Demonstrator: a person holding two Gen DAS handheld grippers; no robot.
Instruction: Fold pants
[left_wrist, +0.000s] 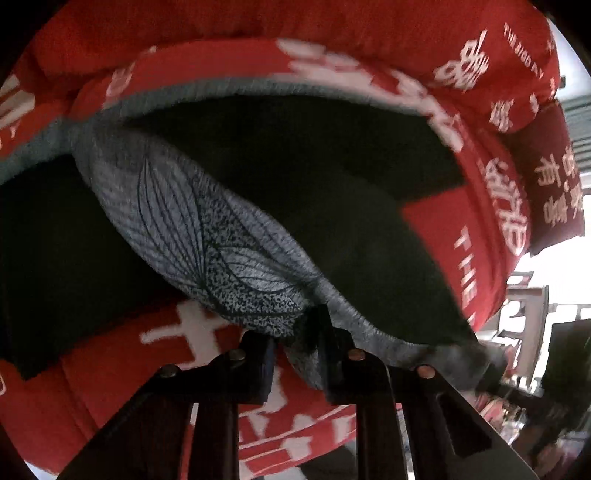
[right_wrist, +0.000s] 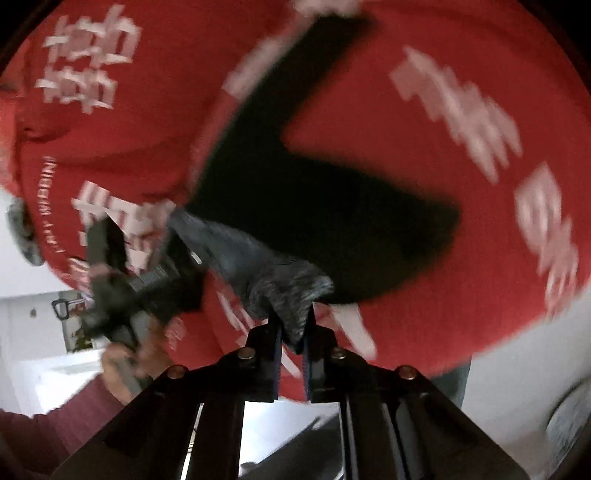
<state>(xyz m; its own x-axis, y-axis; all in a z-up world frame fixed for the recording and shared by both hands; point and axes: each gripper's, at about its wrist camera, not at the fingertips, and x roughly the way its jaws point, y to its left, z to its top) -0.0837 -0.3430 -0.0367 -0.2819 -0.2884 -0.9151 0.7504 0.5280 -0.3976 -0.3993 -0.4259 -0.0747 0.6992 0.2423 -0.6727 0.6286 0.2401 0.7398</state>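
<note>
The black pants (left_wrist: 295, 173) with a grey waistband (left_wrist: 207, 229) lie on a red bedspread (left_wrist: 369, 22) printed with white characters. The left gripper (left_wrist: 299, 350) pinches the waistband; the right gripper (right_wrist: 293, 332) clamps its grey edge. Only the right view shows the person's hand (right_wrist: 122, 362) on the left tool.

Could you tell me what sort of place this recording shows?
Probably a bedroom at home: black pants lie on a padded red quilt with white lettering, seemingly bedding, and a white wall shows past its edge.
</note>
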